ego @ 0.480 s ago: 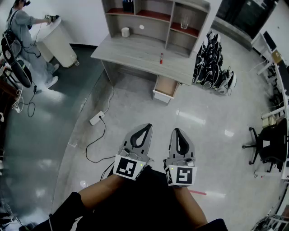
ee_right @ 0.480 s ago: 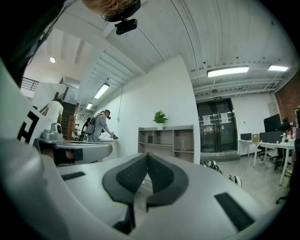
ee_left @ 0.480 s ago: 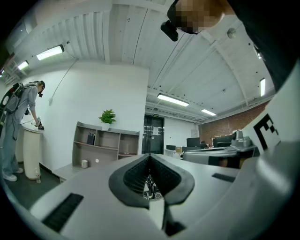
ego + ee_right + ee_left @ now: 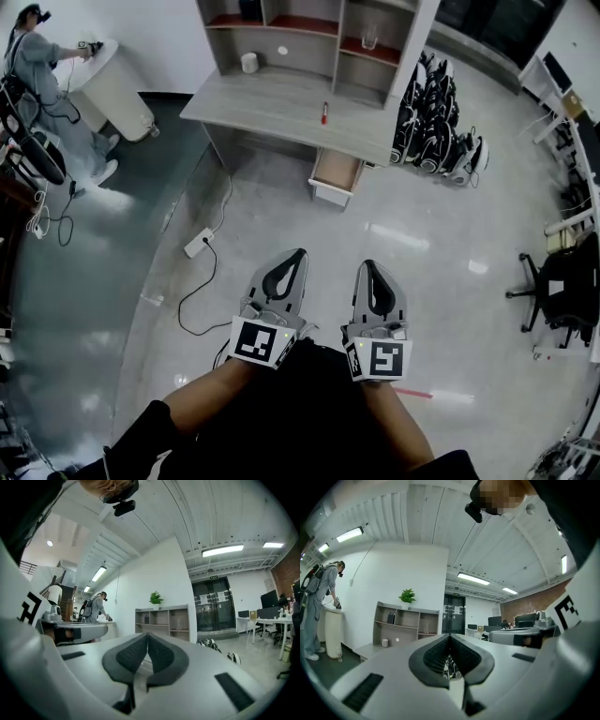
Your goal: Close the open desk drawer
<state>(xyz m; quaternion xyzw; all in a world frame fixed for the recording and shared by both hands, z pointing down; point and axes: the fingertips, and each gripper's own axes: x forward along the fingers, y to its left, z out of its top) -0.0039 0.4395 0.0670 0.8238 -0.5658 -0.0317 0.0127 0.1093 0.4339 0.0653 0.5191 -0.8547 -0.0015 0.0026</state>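
Progress is nil so far: the pale wooden desk drawer (image 4: 337, 175) stands pulled out under the right end of the grey wooden desk (image 4: 272, 108), well apart from both grippers. The left gripper (image 4: 297, 253) and right gripper (image 4: 367, 266) point level toward it, jaws clenched together on nothing. The approach and the push are both left to do, I judge. The drawer's inside looks bare, though it shows small. The grey shelf unit (image 4: 339, 42) on the desk holds a clear glass (image 4: 369, 39) in its right compartment.
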